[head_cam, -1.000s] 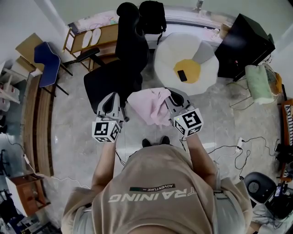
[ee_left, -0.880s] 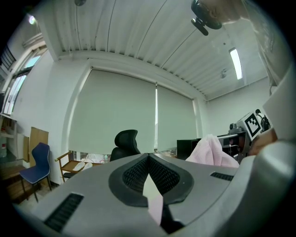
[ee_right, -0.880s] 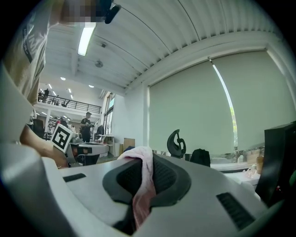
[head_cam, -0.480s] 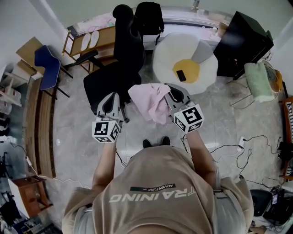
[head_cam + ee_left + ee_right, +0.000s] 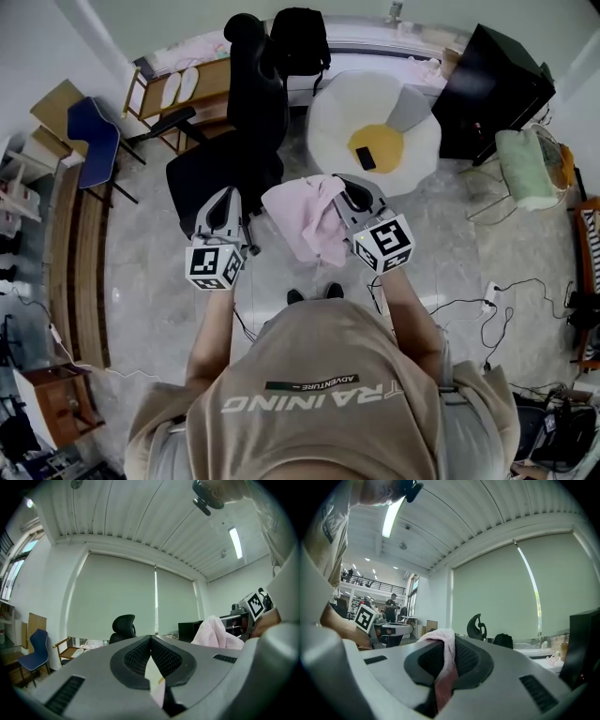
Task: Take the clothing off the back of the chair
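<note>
A pink garment [image 5: 307, 220] hangs off my right gripper [image 5: 345, 189], which is shut on it; the cloth [image 5: 445, 660] runs up between the black pads in the right gripper view. The garment is off the black office chair [image 5: 251, 112], which stands just beyond both grippers. My left gripper [image 5: 225, 197] is held level to the left of the garment, apart from it, with its jaws together [image 5: 151, 639] and only a thin pale sliver showing between the pads. From the left gripper view the garment [image 5: 213, 632] shows at the right and the chair [image 5: 123, 626] is far ahead.
Beyond the right gripper lies a white egg-shaped cushion [image 5: 398, 94] with a yellow centre and a dark phone [image 5: 366, 157] on it. A black cabinet [image 5: 492, 89] is at the back right, a blue chair [image 5: 89, 131] at the left, and cables [image 5: 487, 300] on the floor at the right.
Both grippers have drifted slightly up and left in the head view, with the pink garment still in the right one. The grips have not changed.
</note>
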### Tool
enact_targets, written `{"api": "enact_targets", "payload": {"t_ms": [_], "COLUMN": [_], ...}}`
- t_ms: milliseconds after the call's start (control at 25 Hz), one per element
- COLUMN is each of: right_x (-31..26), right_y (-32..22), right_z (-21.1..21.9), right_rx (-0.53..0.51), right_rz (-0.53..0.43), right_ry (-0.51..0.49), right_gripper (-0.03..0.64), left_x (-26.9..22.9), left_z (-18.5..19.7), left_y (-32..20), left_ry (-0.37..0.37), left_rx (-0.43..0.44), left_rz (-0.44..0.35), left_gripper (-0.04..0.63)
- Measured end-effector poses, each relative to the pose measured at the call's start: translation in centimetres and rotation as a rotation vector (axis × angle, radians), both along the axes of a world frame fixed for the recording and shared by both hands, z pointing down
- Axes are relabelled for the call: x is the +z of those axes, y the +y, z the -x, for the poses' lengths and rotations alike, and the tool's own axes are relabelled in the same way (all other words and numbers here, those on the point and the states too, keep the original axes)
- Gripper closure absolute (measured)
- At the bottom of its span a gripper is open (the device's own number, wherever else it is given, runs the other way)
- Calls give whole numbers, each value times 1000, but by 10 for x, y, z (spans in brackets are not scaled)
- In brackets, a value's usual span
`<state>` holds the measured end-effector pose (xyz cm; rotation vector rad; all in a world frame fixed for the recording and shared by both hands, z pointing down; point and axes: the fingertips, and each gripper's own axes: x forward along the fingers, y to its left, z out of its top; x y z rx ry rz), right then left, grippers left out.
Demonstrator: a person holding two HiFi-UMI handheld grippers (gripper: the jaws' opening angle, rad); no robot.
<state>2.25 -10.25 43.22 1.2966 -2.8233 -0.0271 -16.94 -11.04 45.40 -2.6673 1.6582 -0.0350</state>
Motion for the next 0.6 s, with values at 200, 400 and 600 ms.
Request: {"api": "enact_targets", "payload": {"t_ms": [200, 400, 600], "right_x": [3, 3, 4], "right_y": [1, 0, -2], "right_z": [-9, -11, -10], "right_rx": [-4, -25, -36], "right_rz": [-1, -5, -8], "right_ry": [8, 7, 9], "right_gripper": [572, 572, 572], "left_x": [-1, -5, -8], "left_z": [-12, -15, -12], "left_y": [-1, -2, -1], "left_ry": [3, -4, -15], "left_rx": [11, 4, -7], "left_rz": [-3, -15, -25], "left_gripper": [581, 581, 581]}}
